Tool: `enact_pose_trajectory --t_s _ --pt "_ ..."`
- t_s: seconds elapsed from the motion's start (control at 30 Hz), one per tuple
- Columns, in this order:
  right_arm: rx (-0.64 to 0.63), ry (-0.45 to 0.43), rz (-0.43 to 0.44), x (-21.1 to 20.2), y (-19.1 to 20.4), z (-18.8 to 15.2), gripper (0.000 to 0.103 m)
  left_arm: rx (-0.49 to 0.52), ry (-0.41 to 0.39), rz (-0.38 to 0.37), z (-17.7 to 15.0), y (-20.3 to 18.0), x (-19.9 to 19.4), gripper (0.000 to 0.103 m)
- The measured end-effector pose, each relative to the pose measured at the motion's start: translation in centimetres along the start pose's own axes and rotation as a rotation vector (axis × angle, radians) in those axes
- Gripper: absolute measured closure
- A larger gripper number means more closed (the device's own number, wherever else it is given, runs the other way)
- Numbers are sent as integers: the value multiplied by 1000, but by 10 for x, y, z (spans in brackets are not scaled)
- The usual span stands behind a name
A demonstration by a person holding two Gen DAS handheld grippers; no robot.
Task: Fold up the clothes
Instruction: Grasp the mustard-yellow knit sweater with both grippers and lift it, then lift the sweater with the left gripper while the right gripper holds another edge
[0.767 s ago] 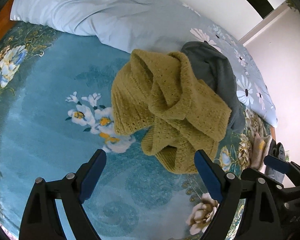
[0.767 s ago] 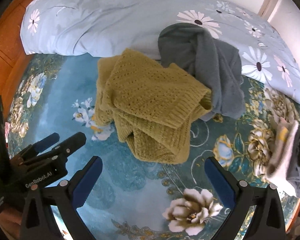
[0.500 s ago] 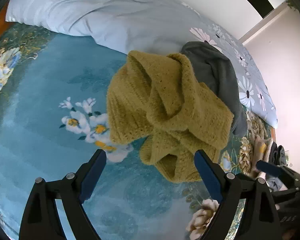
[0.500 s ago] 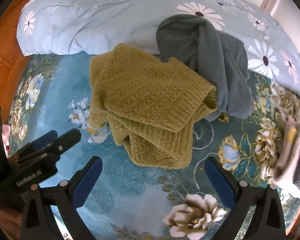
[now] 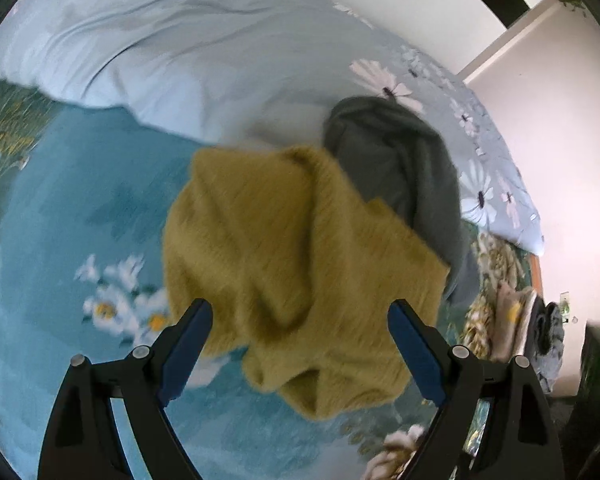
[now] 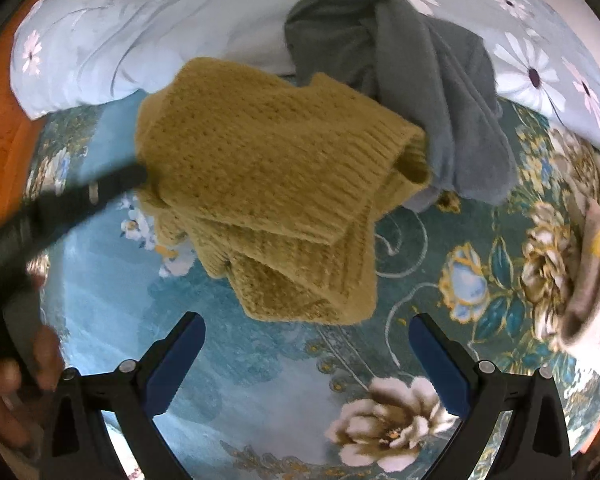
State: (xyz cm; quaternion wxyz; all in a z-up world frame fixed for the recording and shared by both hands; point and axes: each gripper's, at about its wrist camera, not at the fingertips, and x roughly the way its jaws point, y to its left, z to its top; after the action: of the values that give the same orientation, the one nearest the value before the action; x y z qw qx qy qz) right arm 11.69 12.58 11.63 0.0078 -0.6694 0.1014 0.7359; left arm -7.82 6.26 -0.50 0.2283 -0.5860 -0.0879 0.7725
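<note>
Claws both spread wide, left (image 5: 300,354) and right (image 6: 306,360); one mustard sweater (image 6: 276,184), one grey garment (image 6: 412,72).

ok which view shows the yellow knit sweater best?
Right wrist: the yellow knit sweater is sharp, with stitch texture, ribbed cuff and stacked folds all readable. Left wrist shows it motion-blurred, its near edge between that gripper's open jaws.

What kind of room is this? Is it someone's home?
Most likely a home bedroom: a bed with a teal floral bedspread, a pale blue daisy-print duvet bunched at its far side, and a mustard knit sweater and grey garment heaped on top.
</note>
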Motion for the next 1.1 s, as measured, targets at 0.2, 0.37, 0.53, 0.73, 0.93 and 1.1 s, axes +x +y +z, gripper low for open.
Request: enact_pose_trajectory --t_s 0.2,0.37,0.53,0.73,0.93,1.1 --pt "85 -64 -19 -16 -28 -12 0 11 46 -11 21 -22 22 28" --pt "154 -31 -8 -33 -49 -34 0 29 172 44 23 -29 48 93" --pt "223 -41 -26 -53 -78 -70 0 -21 73 -49 19 -19 9 96" --pt "332 -51 33 -65 -94 -99 0 -54 60 -79 -38 27 -39 96" --pt "330 -67 119 -67 -73 -113 0 -244 187 -27 -120 85 -30 96" --pt "223 -97 167 -65 -37 -104 0 -303 248 -4 -146 104 -24 96"
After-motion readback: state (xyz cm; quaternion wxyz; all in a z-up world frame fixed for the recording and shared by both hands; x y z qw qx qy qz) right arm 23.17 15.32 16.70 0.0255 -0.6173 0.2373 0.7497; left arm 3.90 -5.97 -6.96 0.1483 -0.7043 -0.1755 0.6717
